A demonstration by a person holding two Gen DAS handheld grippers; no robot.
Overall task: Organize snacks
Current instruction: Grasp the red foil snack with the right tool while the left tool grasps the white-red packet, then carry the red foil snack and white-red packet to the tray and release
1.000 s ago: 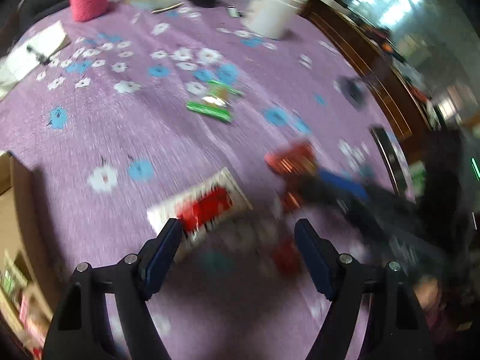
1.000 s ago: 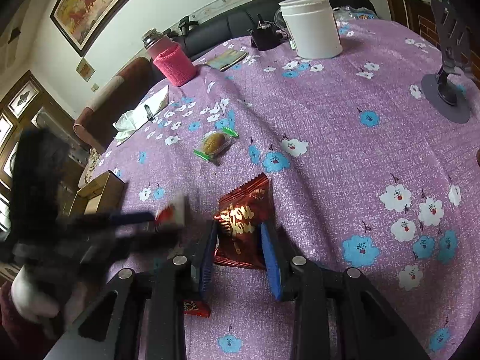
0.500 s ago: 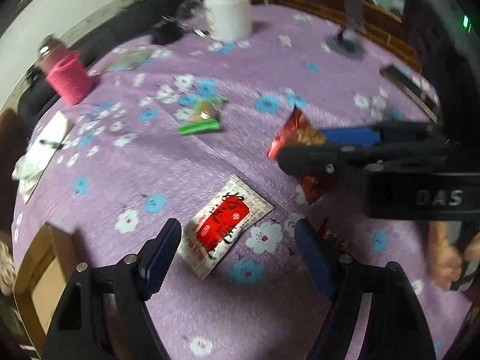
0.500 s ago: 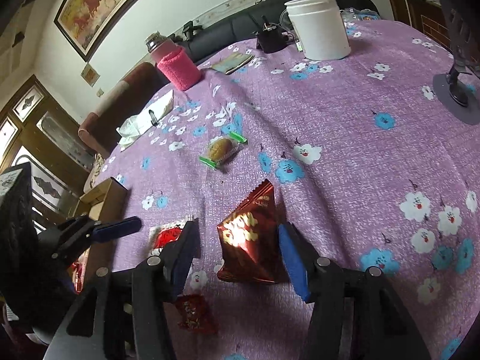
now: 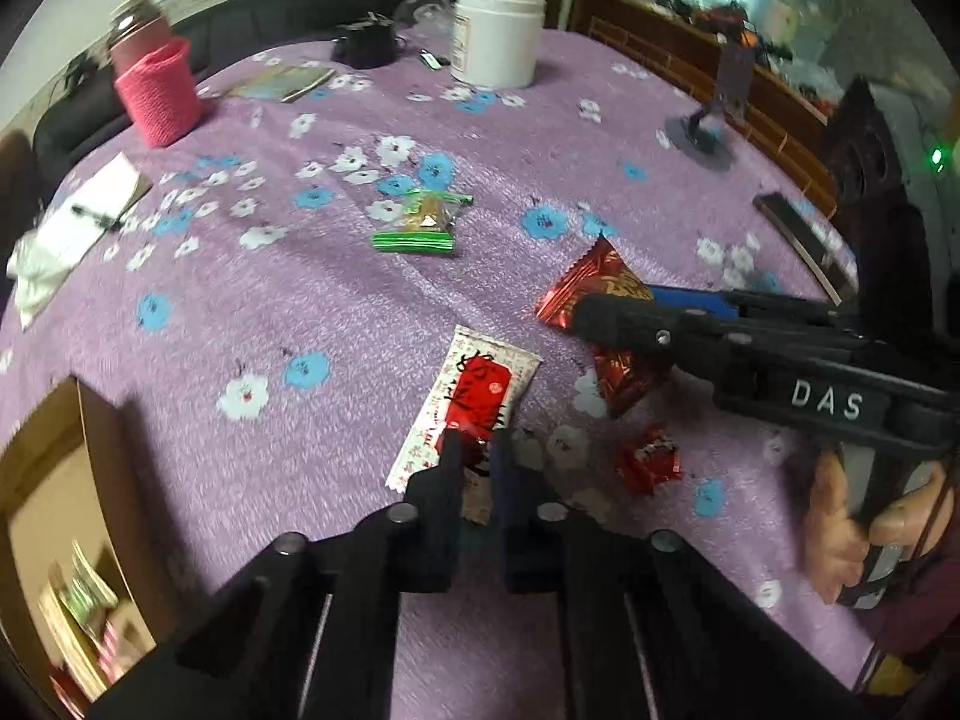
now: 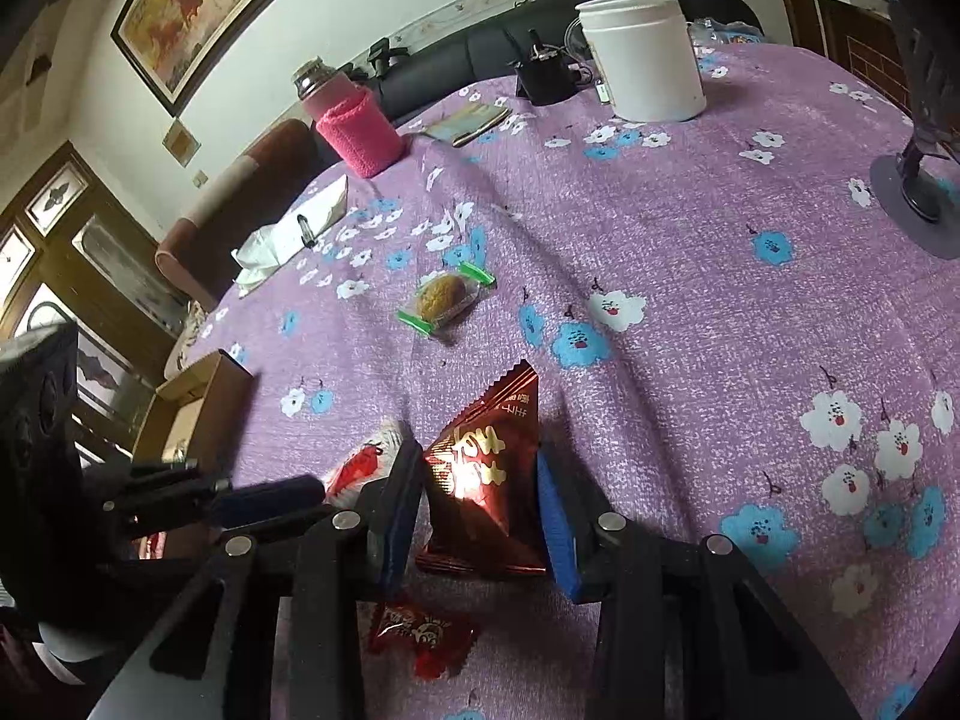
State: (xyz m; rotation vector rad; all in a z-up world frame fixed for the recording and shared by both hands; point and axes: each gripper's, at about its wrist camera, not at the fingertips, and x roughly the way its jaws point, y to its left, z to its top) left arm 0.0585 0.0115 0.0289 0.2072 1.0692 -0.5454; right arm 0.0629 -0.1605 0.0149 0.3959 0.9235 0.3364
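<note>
My left gripper is shut on the near end of a white and red snack packet lying on the purple flowered tablecloth. My right gripper is shut on a dark red foil snack bag, which also shows in the left wrist view. A small red candy packet lies between the two grippers; it also shows in the right wrist view. A green-edged cake packet lies farther back. An open cardboard box holding snacks stands at the table's left edge.
At the back stand a white jar, a pink sleeved bottle, a black object and a booklet. A notepad with pen lies at left. A grey phone stand and a phone sit at right.
My left gripper has closed on the white and red packet. My right gripper has closed in on the dark red bag and holds it.
</note>
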